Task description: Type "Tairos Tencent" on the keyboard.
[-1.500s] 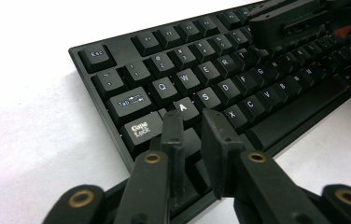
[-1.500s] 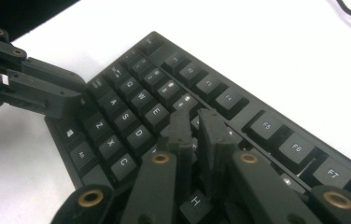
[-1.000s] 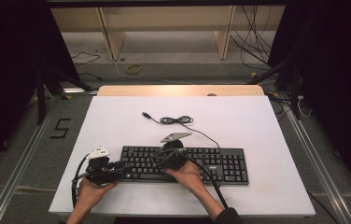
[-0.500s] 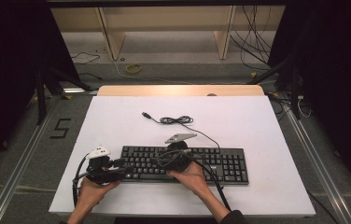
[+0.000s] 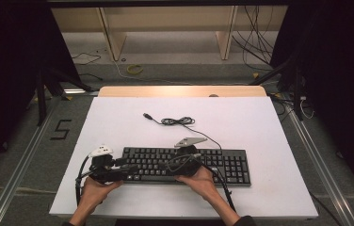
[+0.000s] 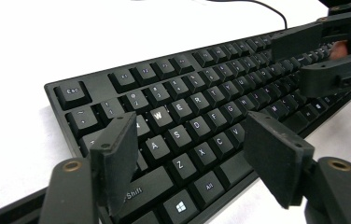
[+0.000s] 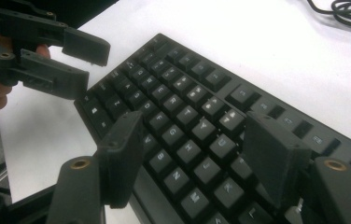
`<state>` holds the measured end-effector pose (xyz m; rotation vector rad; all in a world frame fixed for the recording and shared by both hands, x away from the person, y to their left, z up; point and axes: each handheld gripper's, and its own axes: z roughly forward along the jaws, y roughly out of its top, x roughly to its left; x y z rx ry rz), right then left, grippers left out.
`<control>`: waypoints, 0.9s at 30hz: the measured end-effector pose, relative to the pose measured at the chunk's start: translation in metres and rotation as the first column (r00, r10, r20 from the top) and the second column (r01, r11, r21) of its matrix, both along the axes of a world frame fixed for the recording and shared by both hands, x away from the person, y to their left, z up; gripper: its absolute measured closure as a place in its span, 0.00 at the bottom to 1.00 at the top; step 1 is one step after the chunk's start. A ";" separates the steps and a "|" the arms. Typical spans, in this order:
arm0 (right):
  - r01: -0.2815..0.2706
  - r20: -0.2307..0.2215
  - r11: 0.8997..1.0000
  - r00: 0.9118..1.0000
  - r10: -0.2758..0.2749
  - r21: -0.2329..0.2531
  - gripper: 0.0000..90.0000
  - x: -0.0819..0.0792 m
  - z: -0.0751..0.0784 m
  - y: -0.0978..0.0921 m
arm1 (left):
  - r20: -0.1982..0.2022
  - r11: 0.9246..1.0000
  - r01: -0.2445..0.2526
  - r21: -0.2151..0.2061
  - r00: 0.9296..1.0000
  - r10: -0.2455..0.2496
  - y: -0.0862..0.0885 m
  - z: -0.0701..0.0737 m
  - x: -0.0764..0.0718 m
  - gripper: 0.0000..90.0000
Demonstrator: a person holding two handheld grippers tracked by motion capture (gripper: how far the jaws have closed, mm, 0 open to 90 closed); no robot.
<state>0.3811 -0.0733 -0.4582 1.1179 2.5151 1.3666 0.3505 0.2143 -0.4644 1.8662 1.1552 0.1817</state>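
A black keyboard (image 5: 213, 165) lies along the near part of the white table (image 5: 260, 122); its keys fill the left gripper view (image 6: 187, 107) and the right gripper view (image 7: 187, 116). My left gripper (image 5: 130, 168) hovers at the keyboard's left end, open (image 6: 187, 163), over the letter keys with nothing between its jaws. My right gripper (image 5: 168, 165) sits over the keyboard's middle, open (image 7: 192, 158) above the keys, also empty. Each gripper faces the other: the right one (image 6: 323, 56) and the left one (image 7: 80, 63) both stand open.
The keyboard's thin black cable (image 5: 177, 121) runs to a small coil and plug on the table behind it. Bare white table lies to the right and beyond. A wooden strip (image 5: 180, 91) edges the far side; floor cables and shelving stand past it.
Both grippers stay over the keyboard with almost no movement; the right hand has shifted very slightly.
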 end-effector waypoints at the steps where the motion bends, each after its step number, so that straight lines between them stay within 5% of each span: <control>1: -0.001 0.001 1.000 1.000 0.001 0.001 0.43 -0.001 0.000 -0.002 | 0.002 1.000 0.002 0.002 1.000 -0.002 -0.001 0.000 0.000 0.38; 12: 0.006 0.011 1.000 1.000 -0.006 0.023 0.41 -0.012 0.002 -0.020 | -0.002 1.000 0.012 0.009 1.000 -0.012 -0.009 0.003 0.009 0.39; 27: 0.004 0.016 0.999 1.000 -0.004 0.035 0.36 -0.024 0.000 -0.035 | -0.017 0.995 0.056 0.085 0.998 -0.055 -0.030 0.002 0.031 0.78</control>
